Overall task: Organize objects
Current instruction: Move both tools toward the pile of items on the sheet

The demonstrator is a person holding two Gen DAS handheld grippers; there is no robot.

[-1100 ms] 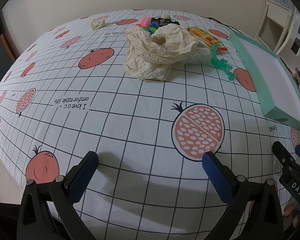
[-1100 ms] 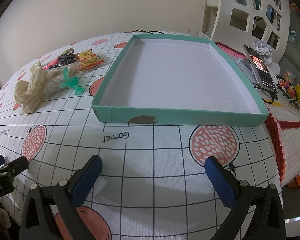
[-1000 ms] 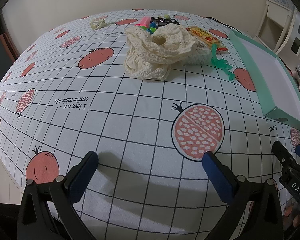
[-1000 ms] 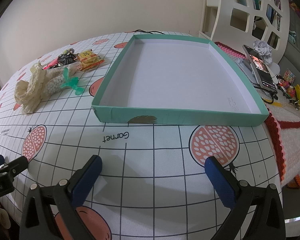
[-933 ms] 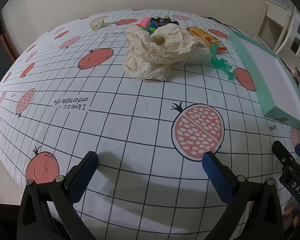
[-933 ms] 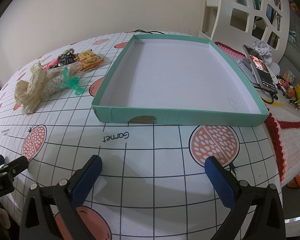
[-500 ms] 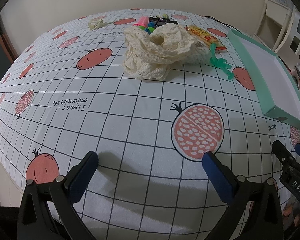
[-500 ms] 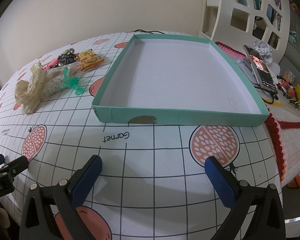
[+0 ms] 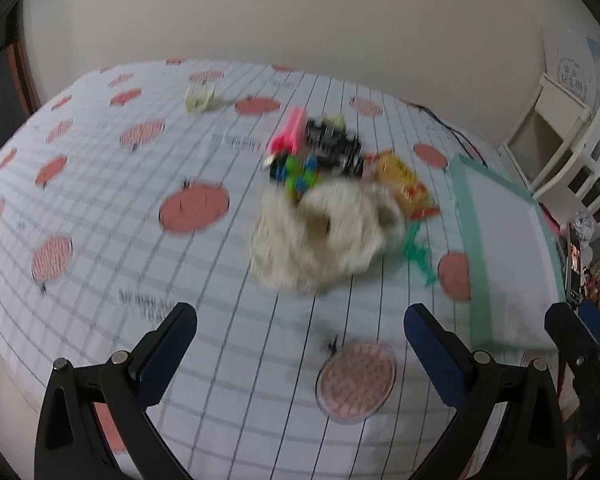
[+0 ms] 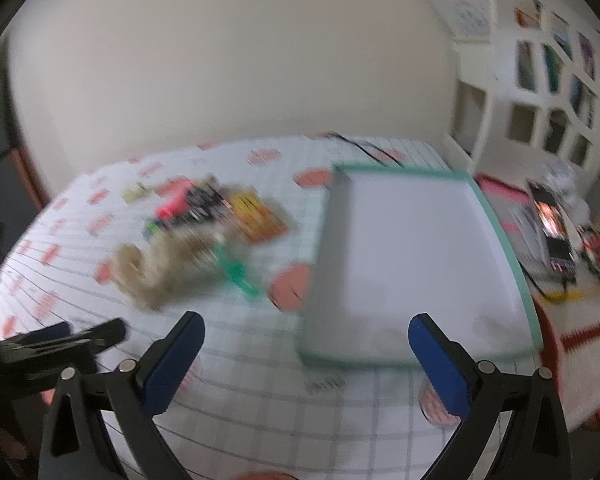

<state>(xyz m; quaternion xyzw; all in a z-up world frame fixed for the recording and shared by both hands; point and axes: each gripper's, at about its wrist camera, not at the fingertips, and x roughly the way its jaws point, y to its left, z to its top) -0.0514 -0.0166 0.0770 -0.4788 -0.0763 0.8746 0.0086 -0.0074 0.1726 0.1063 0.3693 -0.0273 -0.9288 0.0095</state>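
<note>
A heap of small things lies on the pomegranate-print tablecloth (image 9: 100, 264): a cream lace cloth (image 9: 320, 236), a pink block (image 9: 290, 130), a black gadget (image 9: 332, 146), green and blue pieces (image 9: 296, 174), a yellow snack packet (image 9: 406, 184) and a green plastic clip (image 9: 418, 256). An empty teal-rimmed white tray (image 10: 412, 264) lies to their right. My left gripper (image 9: 300, 356) is open and empty, above the cloth short of the heap. My right gripper (image 10: 306, 360) is open and empty, in front of the tray's near rim. Both views are blurred.
A small cream item (image 9: 199, 98) lies at the far side of the table. A white lattice shelf (image 10: 540, 92) stands at the right. A phone (image 10: 552, 224) and clutter lie on a knitted mat beside the tray. A wall runs behind the table.
Both grippers have lifted and pulled back from near the cloth, so the heap and tray sit farther and lower in view. Both stayed open. Nothing on the table moved.
</note>
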